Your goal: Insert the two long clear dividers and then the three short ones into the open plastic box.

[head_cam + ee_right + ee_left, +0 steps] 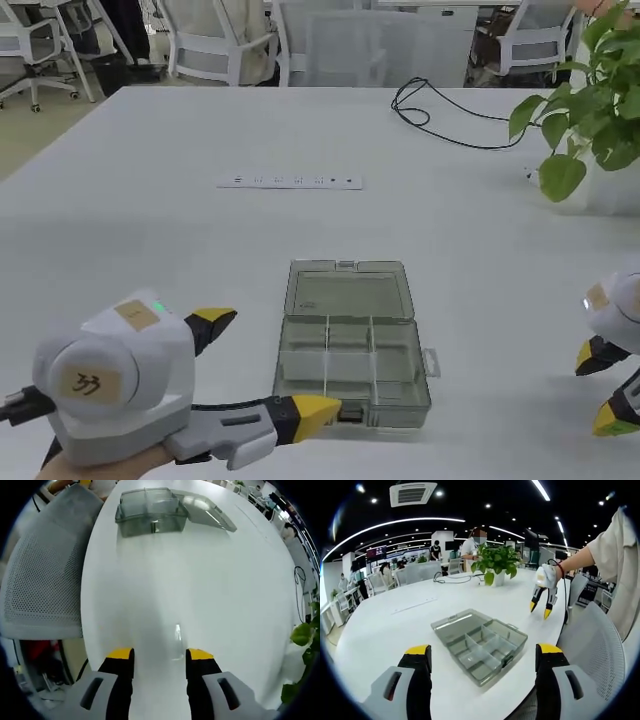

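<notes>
The clear grey plastic box [350,360] lies open on the white table, its lid [348,290] flat behind it. Clear dividers [328,350] stand inside and split it into several compartments, as also seen in the left gripper view on the box [480,642]. My left gripper [272,363] is open just left of the box's front corner, holding nothing; its jaws frame the box [482,652]. My right gripper [597,392] is open and hangs well to the right of the box, over bare table [160,655]. The box [150,512] is far ahead of it.
A white power strip [290,182] lies beyond the box, and a black cable [440,115] runs at the back right. A potted plant [585,110] stands at the right edge. A grey mesh chair [45,565] sits beside the table's near edge. Office chairs line the far side.
</notes>
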Motion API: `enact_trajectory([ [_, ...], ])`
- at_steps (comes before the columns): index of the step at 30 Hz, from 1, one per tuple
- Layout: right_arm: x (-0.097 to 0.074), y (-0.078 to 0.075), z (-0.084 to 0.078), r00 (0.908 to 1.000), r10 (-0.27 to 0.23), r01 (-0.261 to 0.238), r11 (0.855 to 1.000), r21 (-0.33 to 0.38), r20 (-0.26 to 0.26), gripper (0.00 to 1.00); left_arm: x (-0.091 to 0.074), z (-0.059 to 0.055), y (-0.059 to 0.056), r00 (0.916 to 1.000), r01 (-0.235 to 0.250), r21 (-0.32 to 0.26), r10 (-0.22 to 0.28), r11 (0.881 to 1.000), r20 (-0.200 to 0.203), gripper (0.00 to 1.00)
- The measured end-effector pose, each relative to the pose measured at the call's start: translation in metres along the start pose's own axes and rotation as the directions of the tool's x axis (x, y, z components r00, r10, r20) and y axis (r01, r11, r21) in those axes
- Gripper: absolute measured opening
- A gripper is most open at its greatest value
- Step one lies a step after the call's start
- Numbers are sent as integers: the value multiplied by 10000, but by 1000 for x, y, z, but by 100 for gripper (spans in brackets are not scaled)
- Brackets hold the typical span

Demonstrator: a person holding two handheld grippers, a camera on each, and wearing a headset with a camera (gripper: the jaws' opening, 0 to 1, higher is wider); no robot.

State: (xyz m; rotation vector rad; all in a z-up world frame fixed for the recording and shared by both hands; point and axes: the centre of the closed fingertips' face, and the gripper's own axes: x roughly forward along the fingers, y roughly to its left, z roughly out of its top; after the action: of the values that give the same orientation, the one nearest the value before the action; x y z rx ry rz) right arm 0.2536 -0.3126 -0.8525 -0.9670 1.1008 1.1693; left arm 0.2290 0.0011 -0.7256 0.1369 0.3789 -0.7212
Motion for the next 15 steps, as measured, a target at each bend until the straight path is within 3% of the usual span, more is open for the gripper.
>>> enact_trajectory([
  [4, 1, -1, -6, 9996, 11, -20, 9993, -363, -264, 40, 1, 0, 1, 10000, 8, -5, -8, 10000, -20, 87],
  [15, 2, -2, -9, 9998, 111, -120, 9985, -542, -182, 37, -1, -3, 2, 9999, -48, -11, 48, 10000, -140, 86],
])
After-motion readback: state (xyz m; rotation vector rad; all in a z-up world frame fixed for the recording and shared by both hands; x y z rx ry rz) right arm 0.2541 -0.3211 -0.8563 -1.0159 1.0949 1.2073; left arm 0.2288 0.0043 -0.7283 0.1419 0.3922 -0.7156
